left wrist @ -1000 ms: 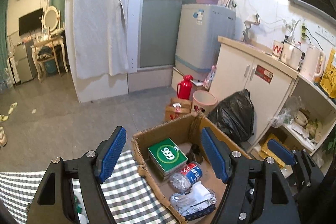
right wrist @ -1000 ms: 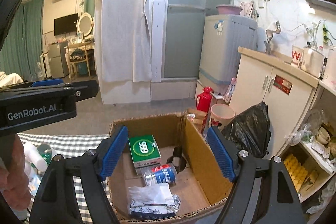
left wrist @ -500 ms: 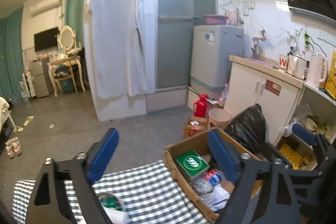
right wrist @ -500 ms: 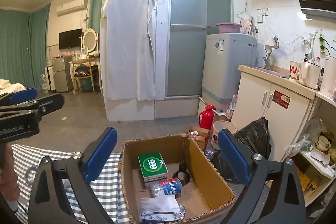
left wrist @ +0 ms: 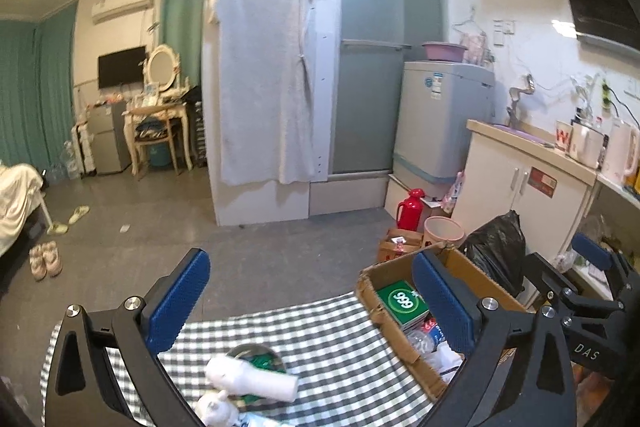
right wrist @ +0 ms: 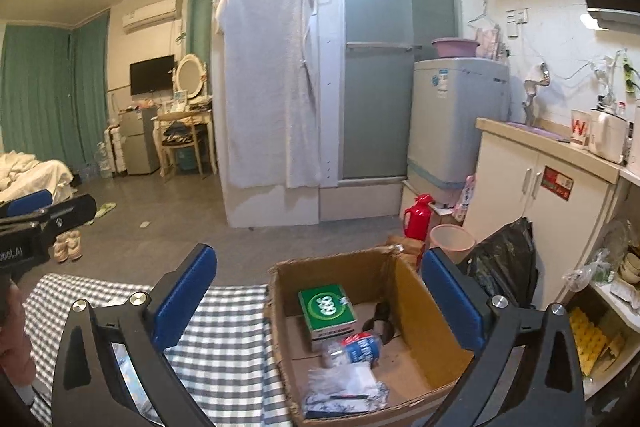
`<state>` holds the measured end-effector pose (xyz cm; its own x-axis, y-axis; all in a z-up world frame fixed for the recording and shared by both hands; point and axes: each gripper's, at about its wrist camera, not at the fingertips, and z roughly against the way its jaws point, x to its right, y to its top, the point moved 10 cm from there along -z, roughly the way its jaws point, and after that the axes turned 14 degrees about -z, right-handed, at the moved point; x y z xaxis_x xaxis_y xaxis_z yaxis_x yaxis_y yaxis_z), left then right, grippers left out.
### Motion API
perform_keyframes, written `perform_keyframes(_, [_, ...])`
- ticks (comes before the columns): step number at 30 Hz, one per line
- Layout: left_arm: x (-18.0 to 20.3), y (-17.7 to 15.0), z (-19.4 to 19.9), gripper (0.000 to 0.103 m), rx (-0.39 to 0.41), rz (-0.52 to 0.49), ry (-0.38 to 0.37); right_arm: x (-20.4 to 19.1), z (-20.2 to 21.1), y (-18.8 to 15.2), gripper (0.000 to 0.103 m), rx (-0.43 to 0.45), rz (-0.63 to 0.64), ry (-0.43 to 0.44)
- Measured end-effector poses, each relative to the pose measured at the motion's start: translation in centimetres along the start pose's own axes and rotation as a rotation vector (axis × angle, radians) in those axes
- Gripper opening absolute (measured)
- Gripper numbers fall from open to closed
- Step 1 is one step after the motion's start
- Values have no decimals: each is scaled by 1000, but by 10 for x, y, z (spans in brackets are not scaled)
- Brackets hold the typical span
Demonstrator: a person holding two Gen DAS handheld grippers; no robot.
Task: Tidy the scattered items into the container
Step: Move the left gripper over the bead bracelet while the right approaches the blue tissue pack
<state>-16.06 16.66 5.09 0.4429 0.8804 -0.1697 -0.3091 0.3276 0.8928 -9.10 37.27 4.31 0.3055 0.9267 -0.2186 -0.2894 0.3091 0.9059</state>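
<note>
I find both tools empty. The left gripper [left wrist: 310,301] is opening, nothing between its pads; the right gripper [right wrist: 320,297] is likewise opening over the cardboard box [right wrist: 416,291]. The box sits at the cloth's three o'clock edge and holds a green carton [right wrist: 326,309], a bottle [right wrist: 352,345] and a packet [right wrist: 344,389]. A white plush toy [left wrist: 250,381] and a round tin [left wrist: 260,357] lie on the checked cloth [left wrist: 320,327], at six o'clock from the left tool. I judge the step a fresh pickup: lower the left tool over the toy.

Open cardboard box [right wrist: 412,311] at the checked bench's edge, holding a green carton [right wrist: 327,308], crushed bottle [right wrist: 352,347] and crumpled packet [right wrist: 344,387], white soft toys [left wrist: 248,379] on the bench
</note>
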Motion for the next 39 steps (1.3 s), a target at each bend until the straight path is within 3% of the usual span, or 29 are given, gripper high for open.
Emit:
perform_keyframes(25, [-101, -82, 30, 103, -123, 79, 212, -96, -7, -64, 103, -120, 96, 152])
perform_keyframes(39, [-145, -122, 48, 103, -188, 86, 282, -133, -3, -80, 103, -145, 136, 214])
